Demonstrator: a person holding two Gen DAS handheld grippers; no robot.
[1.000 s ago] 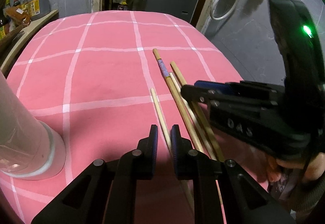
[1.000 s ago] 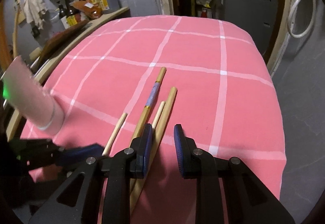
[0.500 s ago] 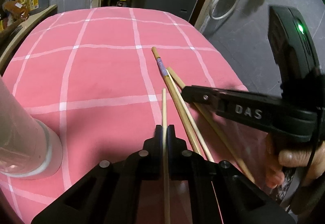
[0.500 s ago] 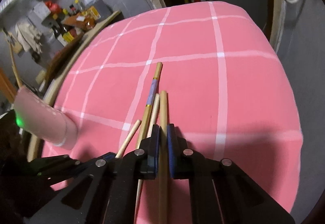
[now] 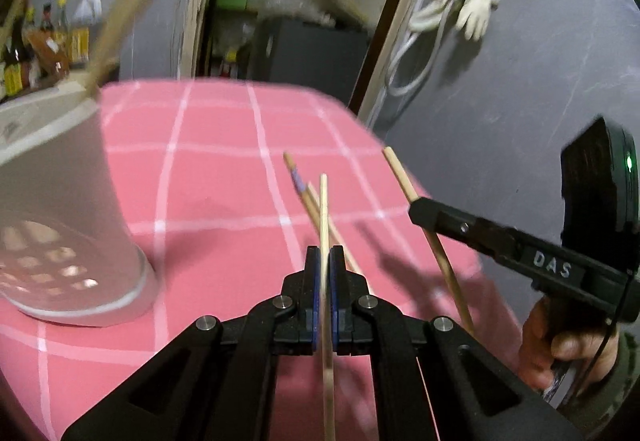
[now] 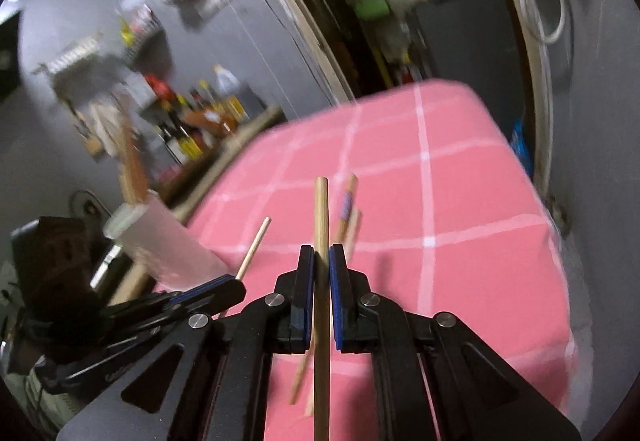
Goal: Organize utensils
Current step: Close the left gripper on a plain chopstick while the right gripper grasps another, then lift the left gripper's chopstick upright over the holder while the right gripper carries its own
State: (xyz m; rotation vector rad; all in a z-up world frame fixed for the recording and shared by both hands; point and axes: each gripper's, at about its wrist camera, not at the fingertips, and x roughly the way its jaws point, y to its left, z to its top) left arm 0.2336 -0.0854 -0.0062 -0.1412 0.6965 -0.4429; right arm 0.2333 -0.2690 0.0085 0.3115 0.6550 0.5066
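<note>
My left gripper (image 5: 324, 261) is shut on a thin pale chopstick (image 5: 323, 209) and holds it above the pink checked tablecloth (image 5: 216, 169). My right gripper (image 6: 319, 261) is shut on a thicker wooden chopstick (image 6: 321, 217), also lifted; it shows in the left wrist view (image 5: 400, 173) too. Two chopsticks lie on the cloth, one with a purple band (image 5: 298, 181), also in the right wrist view (image 6: 345, 205). A white perforated utensil holder (image 5: 52, 217) stands at the left and shows in the right wrist view (image 6: 168, 245).
The table's right edge (image 5: 400, 161) drops off close to the chopsticks. A shelf with bottles (image 6: 192, 121) runs along the left wall. A dark cabinet (image 5: 308, 49) stands behind the table. Gloves and a hose (image 5: 460, 9) hang on the wall.
Both grippers have risen from the cloth, each with its chopstick, and tilted up. The utensil holder now looms closer at the left. Two chopsticks stay on the cloth.
</note>
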